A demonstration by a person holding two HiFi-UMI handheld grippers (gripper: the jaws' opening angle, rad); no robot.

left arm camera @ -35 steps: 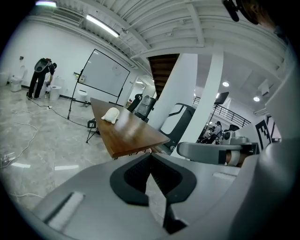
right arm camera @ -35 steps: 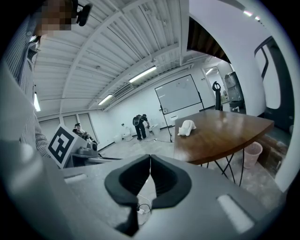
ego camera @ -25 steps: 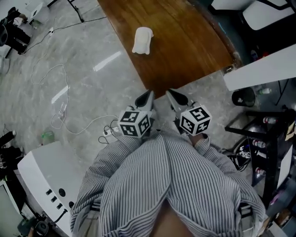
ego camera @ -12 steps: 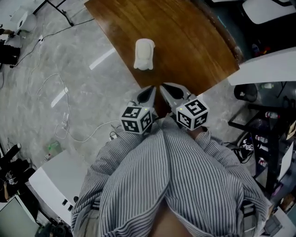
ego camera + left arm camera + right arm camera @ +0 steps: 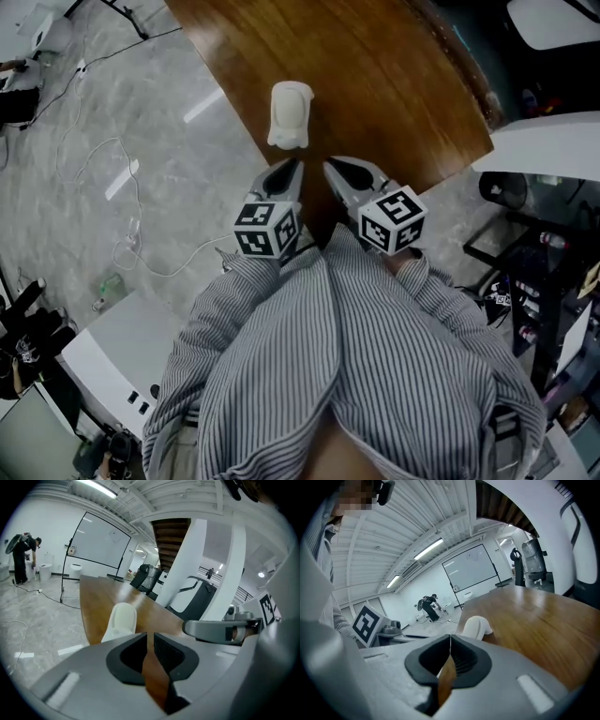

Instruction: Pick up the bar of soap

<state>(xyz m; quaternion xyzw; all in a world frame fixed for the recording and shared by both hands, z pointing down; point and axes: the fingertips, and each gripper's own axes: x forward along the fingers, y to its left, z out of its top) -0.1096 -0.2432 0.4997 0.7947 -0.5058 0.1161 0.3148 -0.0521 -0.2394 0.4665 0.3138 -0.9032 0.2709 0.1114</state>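
Observation:
The bar of soap (image 5: 289, 114), a pale cream block, lies near the left edge of the brown wooden table (image 5: 394, 84). Both grippers hover over the table's near corner, just short of the soap. My left gripper (image 5: 292, 166) points at it; its jaws have just been opening and stand a narrow slit apart with nothing between them. In the left gripper view the soap (image 5: 119, 622) lies just ahead and left of the gripper's tips (image 5: 150, 637). My right gripper (image 5: 330, 168) is shut and empty; in its view the soap (image 5: 476, 626) sits just past the tips (image 5: 450, 638).
Grey marble floor with loose cables (image 5: 122, 234) lies left of the table. A white machine (image 5: 103, 356) stands at lower left and a black rack (image 5: 553, 281) at right. A person (image 5: 21, 557) works far off beside a whiteboard (image 5: 101, 545).
Both grippers have moved forward from the floor side over the table's near corner, closing on the soap. The soap has not moved on the table.

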